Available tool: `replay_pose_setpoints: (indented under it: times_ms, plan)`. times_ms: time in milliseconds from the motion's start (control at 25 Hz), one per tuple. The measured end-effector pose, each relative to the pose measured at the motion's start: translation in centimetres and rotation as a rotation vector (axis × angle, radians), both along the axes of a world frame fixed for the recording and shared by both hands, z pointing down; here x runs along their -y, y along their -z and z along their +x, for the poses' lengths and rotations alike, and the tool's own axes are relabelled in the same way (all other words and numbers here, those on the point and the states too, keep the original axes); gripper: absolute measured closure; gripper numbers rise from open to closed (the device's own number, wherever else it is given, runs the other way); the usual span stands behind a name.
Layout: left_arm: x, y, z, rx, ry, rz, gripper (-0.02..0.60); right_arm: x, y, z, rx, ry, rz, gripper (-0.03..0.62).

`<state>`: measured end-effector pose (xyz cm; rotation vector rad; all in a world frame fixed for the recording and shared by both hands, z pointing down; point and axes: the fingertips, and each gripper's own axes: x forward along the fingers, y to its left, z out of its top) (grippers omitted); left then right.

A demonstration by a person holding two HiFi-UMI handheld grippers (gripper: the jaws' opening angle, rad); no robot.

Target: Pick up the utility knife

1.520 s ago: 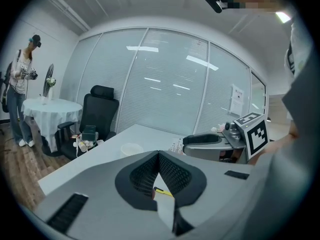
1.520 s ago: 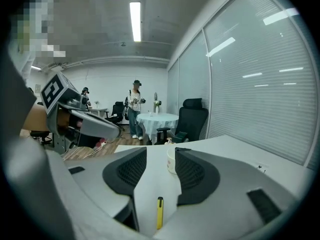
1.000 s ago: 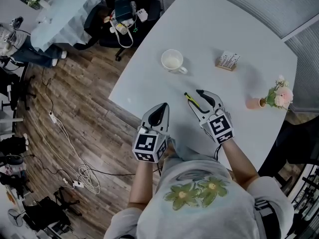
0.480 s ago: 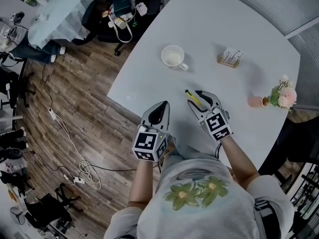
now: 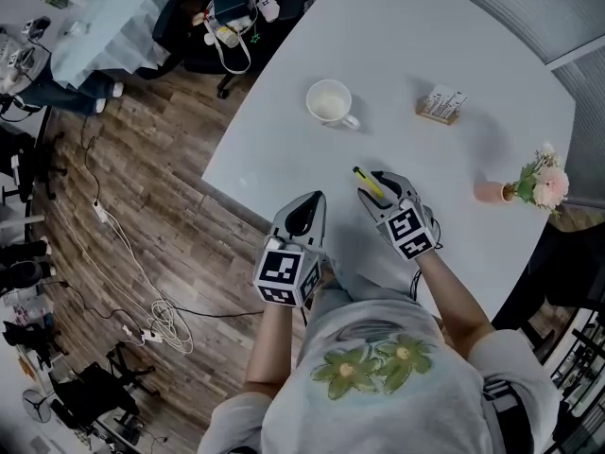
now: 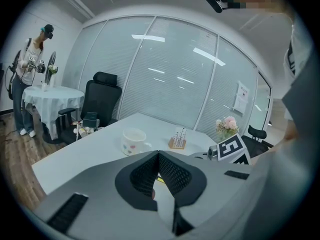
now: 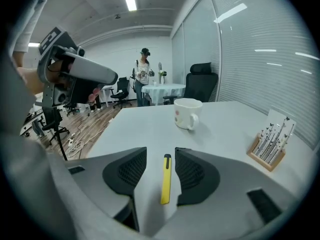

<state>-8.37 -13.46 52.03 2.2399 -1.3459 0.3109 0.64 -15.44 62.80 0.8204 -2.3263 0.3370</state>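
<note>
In the head view, the right gripper [image 5: 376,185] sat low over the white table [image 5: 454,55], with the yellow utility knife [image 5: 365,180] lying flat at its jaw tips. The left gripper [image 5: 305,206] hung at the table's edge, well apart from the utility knife.

In the left gripper view, its jaws were pressed together on nothing.

In the right gripper view, the jaws stood spread, and the utility knife lay lengthwise between them, apparently touching neither. The approach looked done; closing and lifting were left.

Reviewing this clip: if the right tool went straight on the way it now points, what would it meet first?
The right tool would first meet the yellow utility knife, which lies on the table between its open jaws. Farther on, the white mug stands seemingly just right of that line.
</note>
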Motion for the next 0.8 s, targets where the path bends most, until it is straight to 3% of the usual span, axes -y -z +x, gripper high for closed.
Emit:
replay_pose_setpoints:
  times_ms: [800]
  plan:
    - [0.2, -1.6, 0.6, -0.003, 0.011, -0.033, 0.580, 0.4, -6.4, 1.0, -0.082, -0.008, -0.083, 0.428]
